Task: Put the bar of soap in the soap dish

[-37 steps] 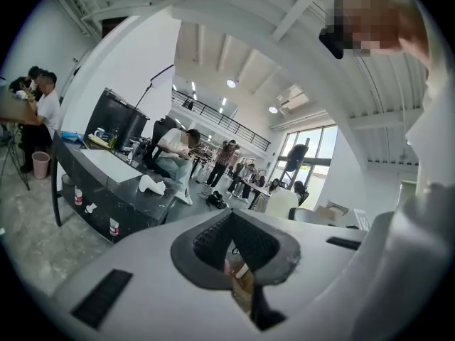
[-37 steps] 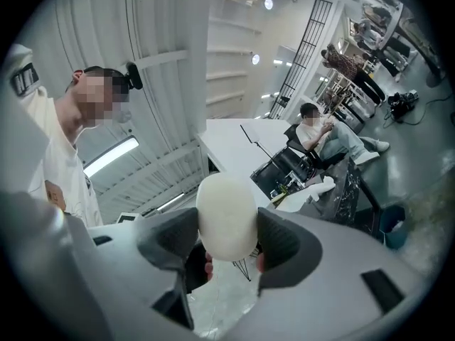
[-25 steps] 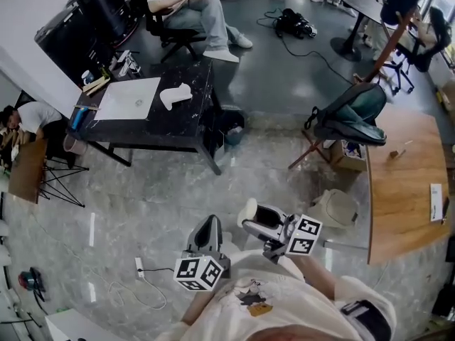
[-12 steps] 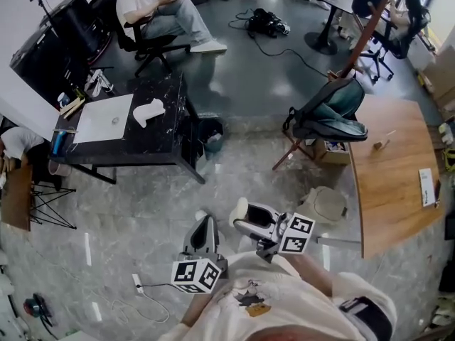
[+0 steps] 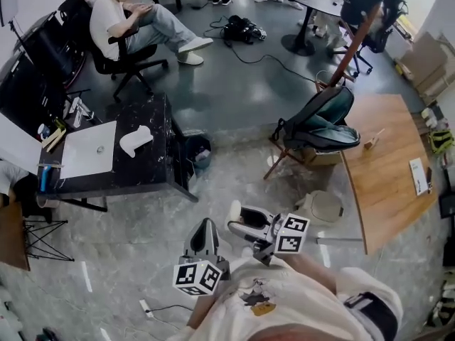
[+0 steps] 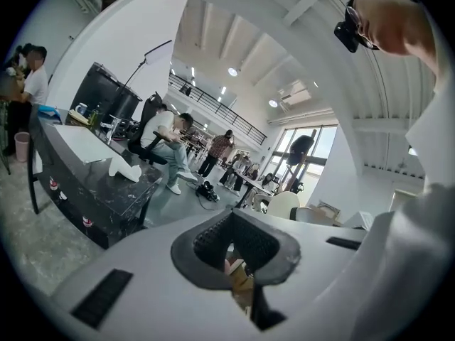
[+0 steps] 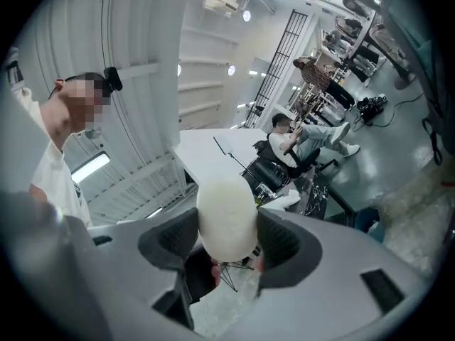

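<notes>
the right gripper (image 7: 226, 241) is clamped on the bar of soap (image 7: 226, 215), which stands on end, its long axis rising out of the jaws. the left gripper (image 6: 231, 246) has its jaws drawn together with nothing in them. from here the person stands on open floor, and the black table (image 5: 153, 172) is well apart, far and to the left. on it lies a white curved piece (image 5: 135, 141) that i'd judge to be the soap dish. the left gripper is slightly nearer that table, but the soap-bearing right one must travel far-left.
</notes>
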A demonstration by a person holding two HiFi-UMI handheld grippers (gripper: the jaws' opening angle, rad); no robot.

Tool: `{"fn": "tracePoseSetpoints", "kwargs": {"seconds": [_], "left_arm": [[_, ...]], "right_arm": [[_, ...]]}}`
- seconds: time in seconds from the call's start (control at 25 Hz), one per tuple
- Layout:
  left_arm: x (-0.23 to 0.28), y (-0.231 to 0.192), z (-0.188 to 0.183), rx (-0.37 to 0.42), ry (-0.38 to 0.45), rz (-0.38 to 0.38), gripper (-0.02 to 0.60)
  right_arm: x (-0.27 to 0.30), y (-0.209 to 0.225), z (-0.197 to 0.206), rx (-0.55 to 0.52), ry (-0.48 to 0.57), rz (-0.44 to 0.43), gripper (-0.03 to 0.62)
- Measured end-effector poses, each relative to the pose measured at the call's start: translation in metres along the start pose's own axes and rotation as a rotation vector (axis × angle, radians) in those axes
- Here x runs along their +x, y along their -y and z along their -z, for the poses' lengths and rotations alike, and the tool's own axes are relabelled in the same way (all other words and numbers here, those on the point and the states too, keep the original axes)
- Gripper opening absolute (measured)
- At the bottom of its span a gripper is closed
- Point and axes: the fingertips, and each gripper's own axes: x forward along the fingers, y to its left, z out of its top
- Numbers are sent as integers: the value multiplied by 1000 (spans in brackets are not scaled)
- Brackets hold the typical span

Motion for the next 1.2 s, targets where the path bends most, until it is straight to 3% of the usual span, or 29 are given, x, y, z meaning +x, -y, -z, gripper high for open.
{"fn": "tracePoseSetpoints", "kwargs": {"seconds": [0.32, 0.56, 0.92, 1.2], "left_arm": [[53, -46, -64, 22, -21, 104, 6], [72, -101, -82, 18, -55, 157, 6], [103, -158, -91, -25, -112, 145, 6], [150, -157, -102, -17, -110, 108, 6]], "right_arm": [[72, 26, -47, -48, 73, 99, 264], [130, 43, -54, -45, 115, 141, 264], [166, 79, -76, -6, 139, 208, 264], [173, 124, -123, -8, 149, 194, 264]]}}
